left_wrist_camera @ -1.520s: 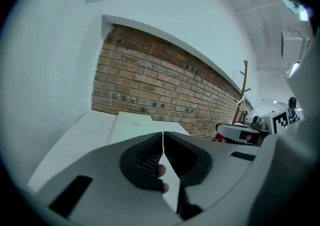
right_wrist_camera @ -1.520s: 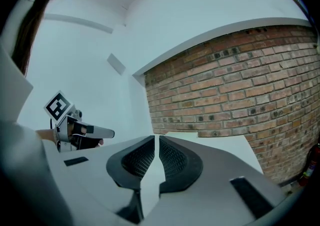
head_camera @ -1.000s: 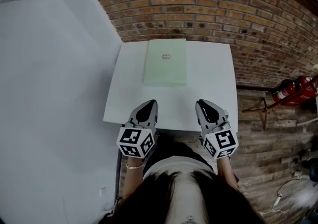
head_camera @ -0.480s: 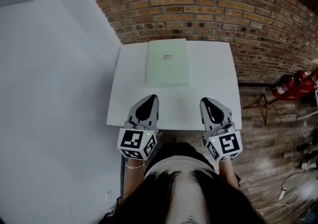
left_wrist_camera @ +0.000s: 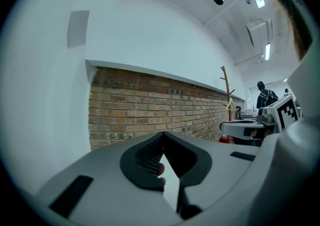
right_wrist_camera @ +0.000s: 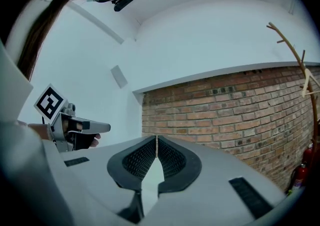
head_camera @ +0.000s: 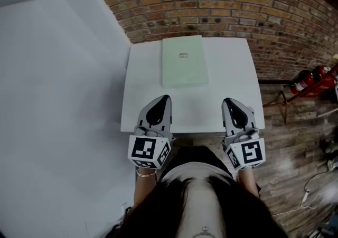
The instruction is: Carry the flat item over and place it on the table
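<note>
A flat pale green item (head_camera: 184, 60) with a small label lies on the far half of the white table (head_camera: 232, 100), close to the brick wall. My left gripper (head_camera: 160, 106) hovers over the table's near left edge, shut with nothing in it. My right gripper (head_camera: 232, 108) hangs over the near right edge, also shut and empty. Both are well short of the green item. In the left gripper view the left gripper (left_wrist_camera: 162, 140) has its jaws tip to tip. In the right gripper view the right gripper (right_wrist_camera: 157, 142) has its jaws pressed together, and the left gripper (right_wrist_camera: 75, 130) shows at the left.
A brick wall (head_camera: 222, 5) stands behind the table and a white wall (head_camera: 58, 89) runs along its left. A red fire extinguisher (head_camera: 317, 81) lies on the wooden floor at the right. A bare wooden coat stand (left_wrist_camera: 228, 100) is off to the right.
The view has shifted back, so the table and green item sit a little farther up. Both grippers keep their places over the near edge.
</note>
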`<state>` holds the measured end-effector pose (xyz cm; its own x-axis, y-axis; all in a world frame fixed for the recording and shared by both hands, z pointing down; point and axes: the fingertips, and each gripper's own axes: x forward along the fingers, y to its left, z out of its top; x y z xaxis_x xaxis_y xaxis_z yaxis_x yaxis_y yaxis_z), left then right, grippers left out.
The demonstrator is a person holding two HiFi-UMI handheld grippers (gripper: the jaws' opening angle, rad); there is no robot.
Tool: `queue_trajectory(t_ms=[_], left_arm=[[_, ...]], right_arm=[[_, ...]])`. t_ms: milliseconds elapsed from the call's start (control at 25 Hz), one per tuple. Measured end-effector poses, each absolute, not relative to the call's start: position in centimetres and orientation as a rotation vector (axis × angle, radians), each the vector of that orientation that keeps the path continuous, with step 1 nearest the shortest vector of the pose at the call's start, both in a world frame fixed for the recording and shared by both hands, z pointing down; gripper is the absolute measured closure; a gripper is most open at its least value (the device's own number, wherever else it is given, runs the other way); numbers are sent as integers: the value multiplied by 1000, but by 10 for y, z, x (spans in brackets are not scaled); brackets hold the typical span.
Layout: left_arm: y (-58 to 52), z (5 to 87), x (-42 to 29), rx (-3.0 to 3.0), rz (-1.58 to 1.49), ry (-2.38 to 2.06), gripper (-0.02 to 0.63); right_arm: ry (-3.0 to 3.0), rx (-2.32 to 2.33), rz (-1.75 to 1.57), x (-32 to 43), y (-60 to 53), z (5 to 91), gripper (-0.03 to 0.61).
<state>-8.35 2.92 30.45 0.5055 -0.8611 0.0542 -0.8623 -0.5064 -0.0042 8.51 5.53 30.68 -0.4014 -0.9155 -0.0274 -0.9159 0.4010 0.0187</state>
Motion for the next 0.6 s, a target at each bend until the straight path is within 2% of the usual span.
queue_trajectory(t_ms=[600], left_arm=[[31, 284, -115, 2767, 3, -1611, 603]], right_arm=[[2547, -1767, 208, 69, 68, 278, 534]])
